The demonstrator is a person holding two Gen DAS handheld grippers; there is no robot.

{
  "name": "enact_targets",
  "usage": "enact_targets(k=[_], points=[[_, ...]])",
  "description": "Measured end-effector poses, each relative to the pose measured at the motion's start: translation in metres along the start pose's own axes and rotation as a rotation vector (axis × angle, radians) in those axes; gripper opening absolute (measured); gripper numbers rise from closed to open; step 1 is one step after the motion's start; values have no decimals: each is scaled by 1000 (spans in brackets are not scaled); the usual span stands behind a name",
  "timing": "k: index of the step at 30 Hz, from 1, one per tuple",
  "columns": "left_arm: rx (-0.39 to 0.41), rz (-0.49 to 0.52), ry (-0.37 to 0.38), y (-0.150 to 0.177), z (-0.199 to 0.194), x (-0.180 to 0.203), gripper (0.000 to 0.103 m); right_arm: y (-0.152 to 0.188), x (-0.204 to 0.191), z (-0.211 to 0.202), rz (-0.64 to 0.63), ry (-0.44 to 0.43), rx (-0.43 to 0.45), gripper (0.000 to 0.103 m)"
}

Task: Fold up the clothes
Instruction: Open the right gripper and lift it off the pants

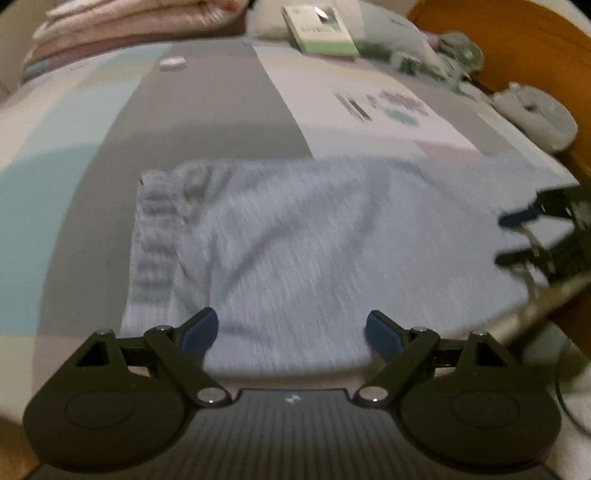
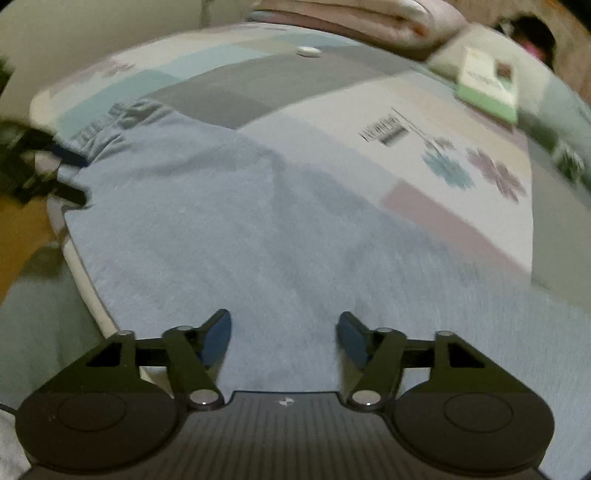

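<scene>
- left gripper [image 1: 291, 330]: blue-padded fingers spread wide, nothing between them, hovering at the near edge of the light blue garment [image 1: 314, 236].
- right gripper [image 2: 283, 336]: fingers likewise apart and empty, above the same cloth.
- the garment lies spread on the patchwork bedspread [image 1: 207, 103], elastic waistband [image 1: 159, 221] toward the left gripper's side.
- farther off: a green-edged book [image 1: 325, 29] and folded pink blankets [image 1: 129, 22].

We can read nothing: print on the green-edged box [image 1: 320, 31] and dark lettering on the bedsheet [image 2: 386, 133] are too blurred.
</scene>
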State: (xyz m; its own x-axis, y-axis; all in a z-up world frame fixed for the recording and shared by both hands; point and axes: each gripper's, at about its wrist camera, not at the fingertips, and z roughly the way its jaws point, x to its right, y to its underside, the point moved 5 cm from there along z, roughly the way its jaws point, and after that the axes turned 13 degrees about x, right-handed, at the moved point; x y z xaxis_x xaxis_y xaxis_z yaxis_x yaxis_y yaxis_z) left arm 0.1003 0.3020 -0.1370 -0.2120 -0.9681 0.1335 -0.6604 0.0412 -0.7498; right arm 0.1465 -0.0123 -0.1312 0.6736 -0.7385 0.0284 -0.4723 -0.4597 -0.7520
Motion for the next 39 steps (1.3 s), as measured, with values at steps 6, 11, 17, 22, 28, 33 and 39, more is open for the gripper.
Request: enact_targets(k=[6,11,17,22,28,33,39], points=[[57,63,-6,-31,-3,11,88,4,9,-17,33,44,2,72],[92,137,-42,-56,31,31,88,7,17,-44,60,130,16,72],[57,103,-79,-46,61,19,91,12,34,-82,97,248,25,73],[68,105,-68,-43,57,18,91,7,49,-101,172,328,14,73],[115,155,-33,-54,44,31,91,0,62,-118,266,417,-17,74],[148,236,65,-76,52,75,91,-1,58,-149,353,467,-6,75],[48,250,126,-82,86,109,91,-7,57,-195,384,497,68,83]])
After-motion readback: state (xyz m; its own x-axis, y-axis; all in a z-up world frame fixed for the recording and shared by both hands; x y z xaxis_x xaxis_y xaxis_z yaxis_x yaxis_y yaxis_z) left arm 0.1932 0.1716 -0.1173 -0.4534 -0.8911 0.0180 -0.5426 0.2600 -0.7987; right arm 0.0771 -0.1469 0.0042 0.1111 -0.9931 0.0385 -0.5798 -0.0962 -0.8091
